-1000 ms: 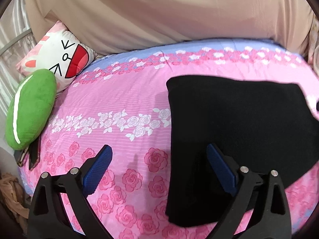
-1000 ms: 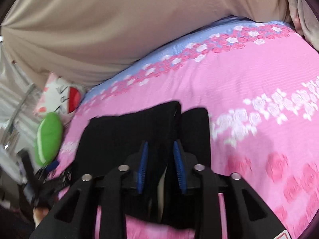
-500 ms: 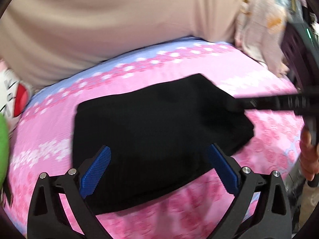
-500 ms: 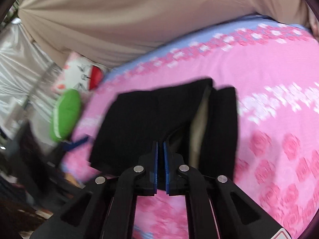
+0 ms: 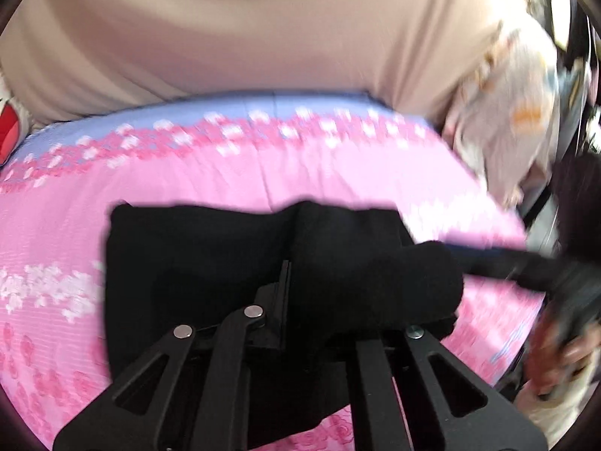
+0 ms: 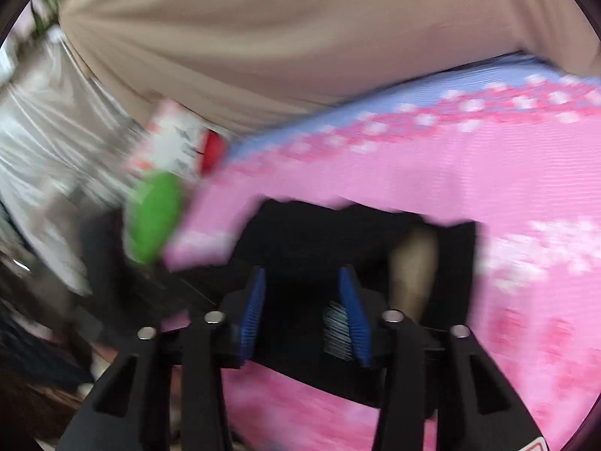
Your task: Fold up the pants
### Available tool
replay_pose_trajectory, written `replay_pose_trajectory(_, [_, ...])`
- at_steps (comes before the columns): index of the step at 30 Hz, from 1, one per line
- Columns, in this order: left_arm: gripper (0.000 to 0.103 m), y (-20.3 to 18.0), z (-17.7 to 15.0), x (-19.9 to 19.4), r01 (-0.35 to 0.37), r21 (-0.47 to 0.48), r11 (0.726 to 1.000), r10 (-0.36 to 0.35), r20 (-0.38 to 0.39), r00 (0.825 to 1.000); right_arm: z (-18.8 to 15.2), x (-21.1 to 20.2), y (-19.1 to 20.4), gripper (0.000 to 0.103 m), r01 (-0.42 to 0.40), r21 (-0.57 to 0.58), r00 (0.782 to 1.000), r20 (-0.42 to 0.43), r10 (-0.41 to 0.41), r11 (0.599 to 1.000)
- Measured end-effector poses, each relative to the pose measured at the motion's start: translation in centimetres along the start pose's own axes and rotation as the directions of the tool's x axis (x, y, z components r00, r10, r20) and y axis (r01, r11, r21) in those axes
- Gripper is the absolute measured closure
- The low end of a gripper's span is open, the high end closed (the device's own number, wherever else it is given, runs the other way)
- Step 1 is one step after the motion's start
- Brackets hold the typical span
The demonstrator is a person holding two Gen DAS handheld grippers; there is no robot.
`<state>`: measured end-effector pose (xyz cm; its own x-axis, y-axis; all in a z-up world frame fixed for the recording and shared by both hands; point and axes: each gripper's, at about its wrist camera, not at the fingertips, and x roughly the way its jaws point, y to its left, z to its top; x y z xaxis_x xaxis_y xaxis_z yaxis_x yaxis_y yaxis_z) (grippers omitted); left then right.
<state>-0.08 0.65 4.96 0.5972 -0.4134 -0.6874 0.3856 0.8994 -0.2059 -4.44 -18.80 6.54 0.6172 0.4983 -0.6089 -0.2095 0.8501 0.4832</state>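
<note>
Left wrist view: the black knit pants (image 5: 210,263) are seen lying on the pink floral bed sheet (image 5: 300,173); the left gripper (image 5: 296,289) fingers are clenched on a raised fold of cloth, the long axis running left-right.

Right wrist view: the right gripper (image 6: 302,293) fingers are parted, straddling the pants' near edge.

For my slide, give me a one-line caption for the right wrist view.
Right gripper open over folded black pants on a pink floral bedsheet, with a green cushion blurred at left.
</note>
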Motion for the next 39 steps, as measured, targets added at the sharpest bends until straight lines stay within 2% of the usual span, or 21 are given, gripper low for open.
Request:
replay_pose_trajectory(3, [0.098,2.3,2.2,-3.3,-0.012,-0.038,0.999,0.014,0.074,0.997,-1.7,0.9,-1.3,0.059,0.089,0.004,0.994,-0.065,-0.088,0.996])
replay_pose_trajectory(5, [0.097,3.9,3.1,-5.1,-0.023,-0.071,0.997,0.030,0.105,0.994,-2.5,1.5,-2.0,0.051,0.121,0.021,0.990,-0.082,-0.119,0.992])
replay_pose_trajectory(8, [0.097,5.3,3.1,-5.3,-0.052,-0.105,0.993,0.063,0.098,0.993,-3.0,2.8,-1.8,0.051,0.102,0.024,0.991,-0.090,-0.099,0.995])
replay_pose_trajectory(12, [0.097,4.6,1.7,-4.1,-0.033,-0.087,0.996,0.038,0.056,0.998,-2.5,3.9,-0.6,0.051,0.146,-0.018,0.987,-0.069,-0.147,0.989])
replay_pose_trajectory(14, [0.097,4.2,1.3,-3.5,-0.020,-0.079,0.997,0.023,0.042,0.999,-2.1,4.7,-0.3,0.043,0.131,-0.028,0.987,-0.090,-0.133,0.991])
replay_pose_trajectory(16, [0.097,3.9,1.0,-3.1,-0.012,-0.072,0.997,0.014,0.034,0.999,-1.9,5.9,-0.3,0.043,0.189,-0.060,0.974,-0.114,-0.195,0.980])
replay_pose_trajectory(17, [0.097,3.6,0.7,-2.8,-0.013,-0.062,0.998,0.015,0.028,0.999,-2.2,6.4,-0.6,0.050,0.207,-0.071,0.968,-0.126,-0.215,0.976])
replay_pose_trajectory(18, [0.097,3.2,0.5,-2.6,-0.016,-0.045,0.999,0.017,0.020,1.000,-2.3,6.8,-1.0,0.065,0.182,-0.062,0.973,-0.136,-0.189,0.981])
replay_pose_trajectory(19, [0.095,2.8,0.3,-2.4,-0.021,-0.026,0.999,0.022,0.015,1.000,-2.3,6.9,-1.3,0.092,0.154,-0.041,0.977,-0.145,-0.158,0.987])
replay_pose_trajectory(21, [0.092,1.5,-0.3,-2.1,-0.025,0.033,0.999,0.025,0.010,1.000,-1.4,6.3,-1.8,0.094,0.013,0.059,0.989,-0.149,-0.004,0.998])
replay_pose_trajectory(22, [0.088,0.8,-0.8,-2.0,-0.028,0.071,0.997,0.028,0.009,1.000,-1.0,5.8,-1.8,0.094,-0.036,0.081,0.991,-0.129,0.046,0.996])
replay_pose_trajectory(24, [0.068,-1.0,-1.7,-1.6,-0.041,0.143,0.989,0.040,0.013,0.999,0.5,4.7,-1.4,0.094,-0.131,0.111,0.984,-0.104,0.143,0.985])
replay_pose_trajectory(25, [0.052,-1.8,-2.1,-1.3,-0.046,0.167,0.985,0.043,0.019,0.999,1.1,4.4,-1.3,0.094,-0.171,0.124,0.978,-0.096,0.183,0.977])
replay_pose_trajectory(26, [0.045,-2.9,-2.6,-1.1,-0.054,0.197,0.979,0.047,0.040,0.998,1.9,4.2,-1.1,0.093,-0.199,0.136,0.973,-0.092,0.212,0.970])
replay_pose_trajectory(27, [0.043,-3.7,-3.0,-0.9,-0.061,0.224,0.973,0.050,0.050,0.997,2.4,4.2,-1.0,0.093,-0.212,0.146,0.970,-0.089,0.226,0.966])
replay_pose_trajectory(29, [0.026,-5.1,-3.5,-0.6,-0.049,0.270,0.962,0.034,0.062,0.998,3.3,4.4,-1.0,0.093,-0.234,0.178,0.962,-0.100,0.254,0.956])
replay_pose_trajectory(31, [0.016,-6.3,-3.9,-0.4,-0.065,0.304,0.951,0.038,0.096,0.995,3.6,4.8,-0.4,0.093,-0.239,0.185,0.958,-0.117,0.263,0.953])
replay_pose_trajectory(36, [0.020,-8.2,-4.1,2.2,-0.222,0.407,0.886,0.171,0.158,0.972,4.8,5.2,2.3,0.091,-0.294,0.162,0.937,-0.144,0.317,0.942])
replay_pose_trajectory(37, [0.030,-8.0,-3.9,2.5,-0.245,0.409,0.879,0.195,0.162,0.967,5.2,5.1,2.8,0.090,-0.300,0.154,0.935,-0.148,0.322,0.942])
replay_pose_trajectory(38, [0.062,-7.2,-3.5,2.6,-0.263,0.394,0.881,0.215,0.163,0.963,5.6,5.3,3.4,0.087,-0.305,0.148,0.933,-0.153,0.326,0.941])
replay_pose_trajectory(39, [0.078,-5.9,-2.8,2.3,-0.259,0.352,0.900,0.218,0.153,0.964,6.0,5.3,3.9,0.087,-0.302,0.139,0.934,-0.155,0.322,0.943])
